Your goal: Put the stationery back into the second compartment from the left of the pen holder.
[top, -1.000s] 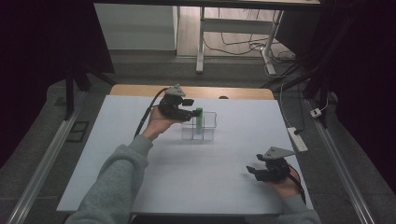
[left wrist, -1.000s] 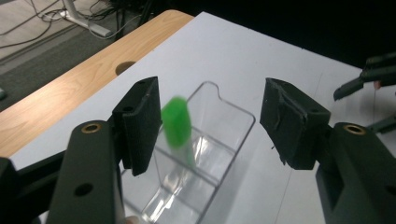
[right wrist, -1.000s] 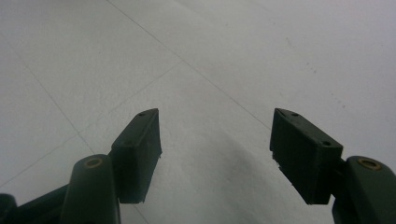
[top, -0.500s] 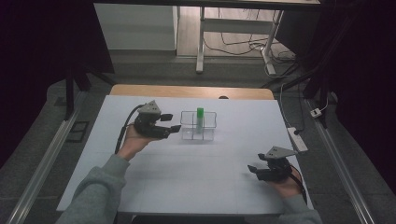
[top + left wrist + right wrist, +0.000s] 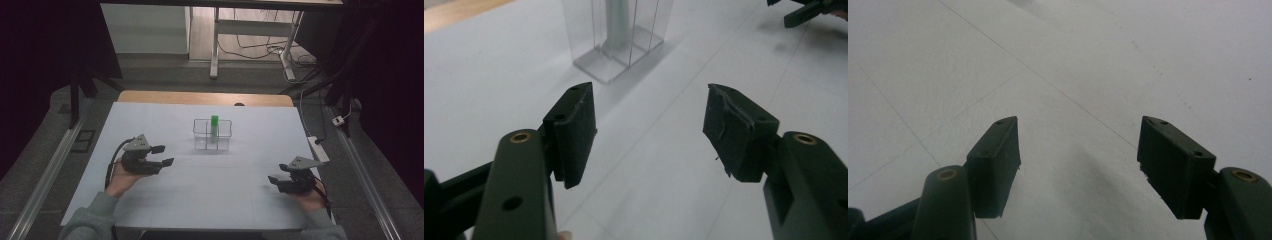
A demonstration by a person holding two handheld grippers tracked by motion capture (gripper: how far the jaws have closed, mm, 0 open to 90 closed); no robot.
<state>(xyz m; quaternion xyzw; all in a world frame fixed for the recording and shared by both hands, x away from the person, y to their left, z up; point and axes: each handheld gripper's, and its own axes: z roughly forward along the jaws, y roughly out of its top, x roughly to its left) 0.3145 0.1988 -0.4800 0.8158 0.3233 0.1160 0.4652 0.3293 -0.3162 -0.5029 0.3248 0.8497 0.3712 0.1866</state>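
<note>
A clear plastic rack (image 5: 212, 135) with compartments stands at the middle of the white table (image 5: 200, 190). A tube with a green cap (image 5: 214, 124) stands upright in it. In the left gripper view the rack (image 5: 616, 37) is ahead with the tube's pale body (image 5: 616, 22) inside. My left gripper (image 5: 162, 155) hovers low at the table's left, some way from the rack, open and empty. Its jaws stand wide apart in its own view (image 5: 649, 125). My right gripper (image 5: 276, 178) rests near the front right, open and empty, over bare table (image 5: 1078, 155).
A wooden strip (image 5: 200, 97) edges the table's far side. A white power strip (image 5: 318, 149) lies by the right edge. Metal rails (image 5: 45, 175) run along both sides. The right gripper's tip (image 5: 809, 12) shows far off in the left gripper view.
My left gripper has drawn back from the rack toward the front left and sunk lower, leaving the green-capped tube standing in the rack. The right gripper has stayed put.
</note>
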